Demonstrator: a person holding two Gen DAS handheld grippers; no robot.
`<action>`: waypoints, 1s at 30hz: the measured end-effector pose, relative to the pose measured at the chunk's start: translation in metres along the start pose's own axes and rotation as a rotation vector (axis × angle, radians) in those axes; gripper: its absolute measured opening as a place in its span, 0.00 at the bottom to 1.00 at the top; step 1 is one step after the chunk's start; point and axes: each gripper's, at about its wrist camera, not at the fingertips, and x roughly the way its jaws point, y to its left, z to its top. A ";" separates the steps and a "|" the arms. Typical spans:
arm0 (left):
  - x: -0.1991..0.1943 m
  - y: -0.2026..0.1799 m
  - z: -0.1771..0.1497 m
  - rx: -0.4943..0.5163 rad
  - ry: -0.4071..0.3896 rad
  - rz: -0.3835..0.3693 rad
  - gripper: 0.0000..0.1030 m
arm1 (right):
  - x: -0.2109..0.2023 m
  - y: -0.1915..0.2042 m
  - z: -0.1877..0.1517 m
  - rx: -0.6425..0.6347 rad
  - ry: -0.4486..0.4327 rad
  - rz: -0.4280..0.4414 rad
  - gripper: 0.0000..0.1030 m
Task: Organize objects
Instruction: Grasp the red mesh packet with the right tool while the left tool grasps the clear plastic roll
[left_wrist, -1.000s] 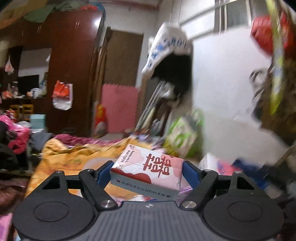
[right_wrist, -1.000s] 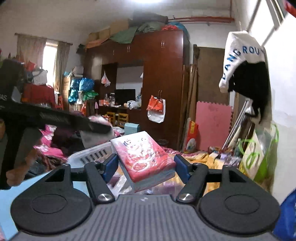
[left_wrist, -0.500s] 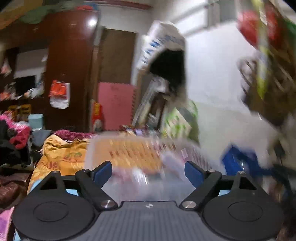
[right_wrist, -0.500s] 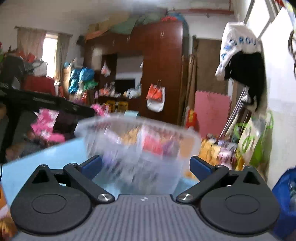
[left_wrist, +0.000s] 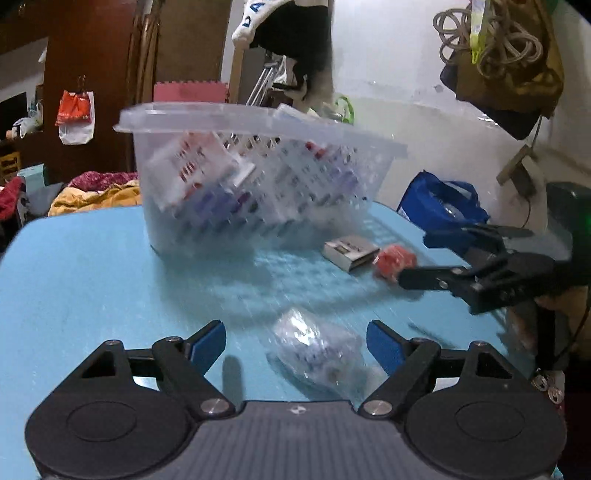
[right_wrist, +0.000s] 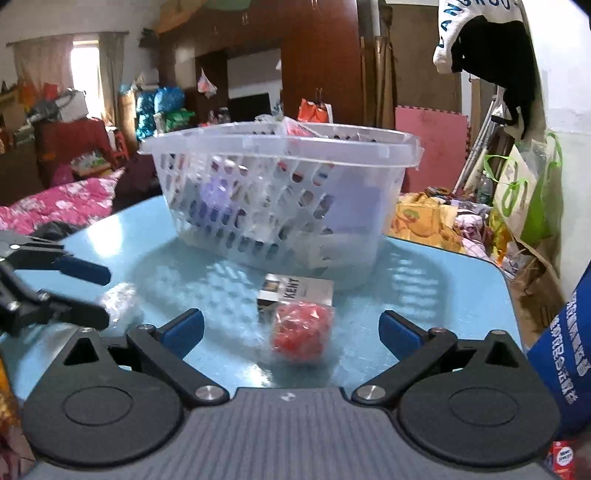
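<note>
A clear plastic basket (left_wrist: 258, 122) (right_wrist: 369, 147) holding several packs stands on the blue table (left_wrist: 81, 266) (right_wrist: 443, 280). My left gripper (left_wrist: 295, 341) is open, with a clear-wrapped pack (left_wrist: 314, 347) lying on the table between its fingers. My right gripper (right_wrist: 291, 328) is open, with a red wrapped ball (right_wrist: 301, 330) between its fingers and a grey KENT box (right_wrist: 297, 290) just beyond. The ball (left_wrist: 393, 260) and the box (left_wrist: 349, 251) also show in the left wrist view, by the right gripper (left_wrist: 428, 258). The left gripper (right_wrist: 92, 291) shows at the right wrist view's left edge.
A blue bag (left_wrist: 441, 206) (right_wrist: 565, 332) sits at the table's right edge. Bedding and clutter (right_wrist: 55, 203) lie beyond the table. A white wall (left_wrist: 424, 122) with hanging ropes stands on the right.
Both grippers held tissue packs a second ago and are now open and empty. Both have dropped down to the table in front of the basket.
</note>
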 end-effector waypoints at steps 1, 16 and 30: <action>0.003 -0.002 -0.001 0.001 0.009 0.001 0.84 | 0.002 0.001 0.000 0.002 0.005 0.005 0.98; 0.004 -0.013 -0.004 0.037 -0.044 0.074 0.57 | 0.008 0.011 -0.003 -0.073 0.051 -0.031 0.46; -0.007 -0.010 -0.007 0.019 -0.112 0.061 0.57 | 0.002 0.011 -0.001 -0.057 0.001 -0.023 0.43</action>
